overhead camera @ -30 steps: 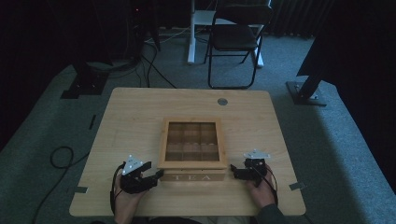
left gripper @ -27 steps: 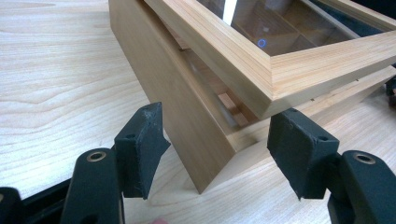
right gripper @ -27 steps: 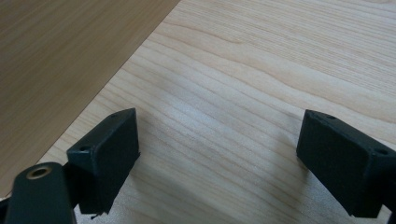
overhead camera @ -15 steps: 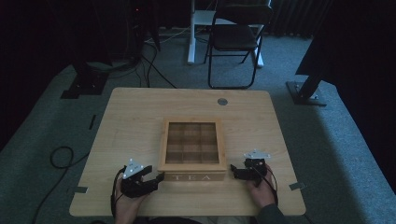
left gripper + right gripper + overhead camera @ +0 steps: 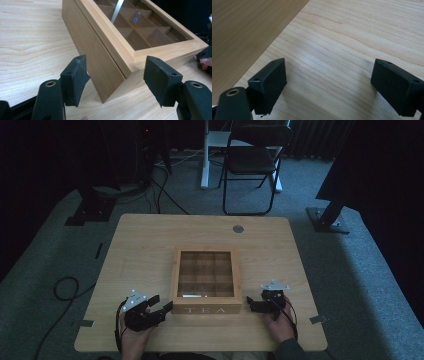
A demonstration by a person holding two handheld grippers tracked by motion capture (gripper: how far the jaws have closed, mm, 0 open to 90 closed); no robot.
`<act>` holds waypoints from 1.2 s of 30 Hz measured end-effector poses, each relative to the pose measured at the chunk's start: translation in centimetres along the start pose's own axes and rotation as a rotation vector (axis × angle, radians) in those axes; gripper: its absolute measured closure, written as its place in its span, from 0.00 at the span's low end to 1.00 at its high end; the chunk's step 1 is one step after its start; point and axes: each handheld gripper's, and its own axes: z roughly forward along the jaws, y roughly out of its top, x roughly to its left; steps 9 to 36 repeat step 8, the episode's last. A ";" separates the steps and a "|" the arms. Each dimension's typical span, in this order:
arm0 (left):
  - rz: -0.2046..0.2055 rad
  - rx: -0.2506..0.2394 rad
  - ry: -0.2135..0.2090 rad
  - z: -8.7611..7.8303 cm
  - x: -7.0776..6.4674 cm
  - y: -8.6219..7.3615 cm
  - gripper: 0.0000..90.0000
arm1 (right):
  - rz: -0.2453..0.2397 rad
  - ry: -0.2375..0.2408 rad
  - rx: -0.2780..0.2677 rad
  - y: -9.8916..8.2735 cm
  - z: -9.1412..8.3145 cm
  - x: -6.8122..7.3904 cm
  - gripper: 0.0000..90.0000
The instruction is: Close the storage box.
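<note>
A wooden tea box (image 5: 206, 280) with a glass lid and "TEA" on its front sits shut at the near middle of the table (image 5: 150, 250). My left gripper (image 5: 161, 307) lies at the box's near left corner, and its jaws have just been opening. In the left gripper view the left gripper (image 5: 116, 60) stands open, with the corner of the tea box (image 5: 100, 62) in the gap and touching neither pad. My right gripper (image 5: 250, 304) rests by the box's near right corner. The right gripper (image 5: 329, 62) is open over bare wood, the tea box wall (image 5: 244, 32) to its left.
A round cable hole (image 5: 238, 228) sits near the table's far edge. Behind the table stand a dark folding chair (image 5: 252, 160) and black stand bases (image 5: 327, 220). A cable loop (image 5: 65, 287) lies on the carpet at the left.
The left gripper's jaws look slightly wider apart. Both hands and the box stay where they were.
</note>
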 end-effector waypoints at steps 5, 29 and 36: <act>-0.019 -0.007 0.005 0.0 0.2 -0.1 0.40 | 0.000 0.000 0.000 0.0 0.0 0.0 0.14; -0.026 -0.005 0.005 0.2 0.4 -0.1 0.39 | -0.001 0.000 0.000 0.0 0.0 0.0 0.14; -0.026 -0.005 0.005 0.2 0.4 -0.1 0.39 | -0.001 0.000 0.000 0.0 0.0 0.0 0.14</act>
